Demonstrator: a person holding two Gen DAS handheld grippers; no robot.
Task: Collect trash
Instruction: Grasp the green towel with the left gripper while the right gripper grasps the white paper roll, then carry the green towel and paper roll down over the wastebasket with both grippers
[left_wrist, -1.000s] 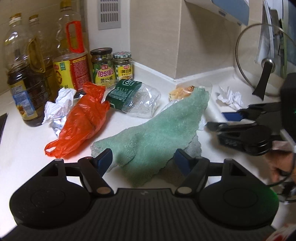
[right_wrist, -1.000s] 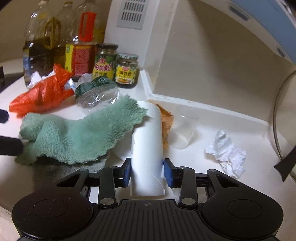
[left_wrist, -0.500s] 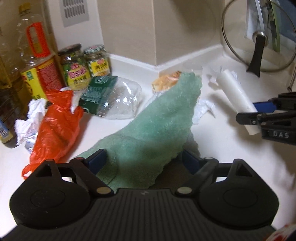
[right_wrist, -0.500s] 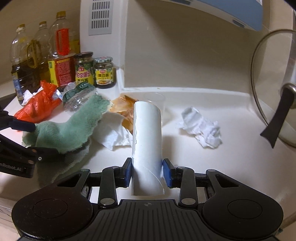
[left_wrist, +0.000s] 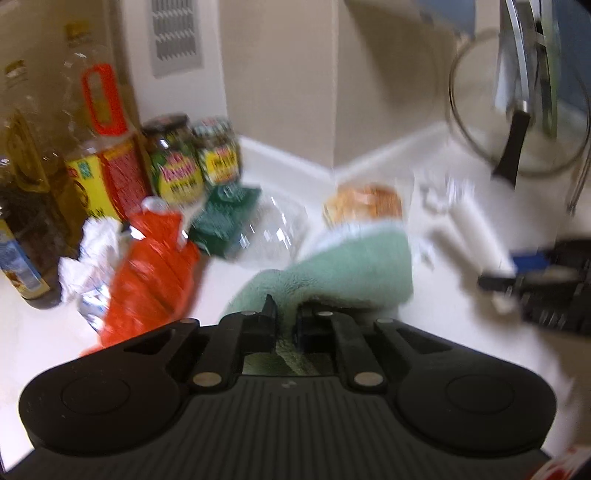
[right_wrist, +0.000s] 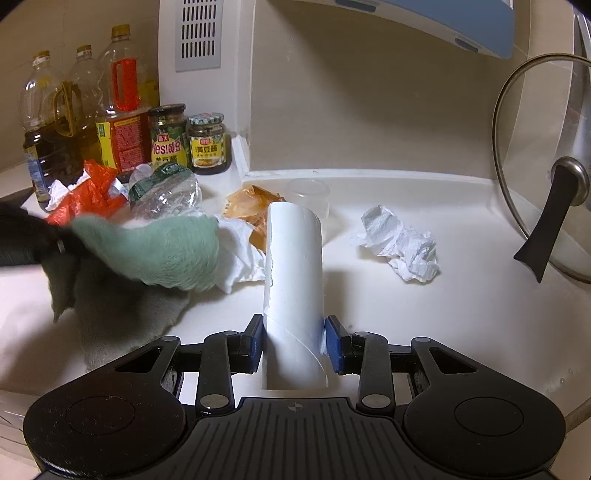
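Snapped shut since a moment ago, the left hand-held gripper (left_wrist: 286, 317) now pinches the green towel (left_wrist: 332, 266), lifting its near edge off the counter (right_wrist: 424, 314). Right hand-held gripper (right_wrist: 294, 343) stays clamped on the white paper roll (right_wrist: 294, 266). Crumpled tissue (right_wrist: 399, 243) lies at two o'clock of the roll, orange plastic bag (left_wrist: 147, 273) at nine o'clock of the towel.

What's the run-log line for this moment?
left gripper: shut on green cloth | right gripper: shut on white paper tube | crumpled tissue: on counter
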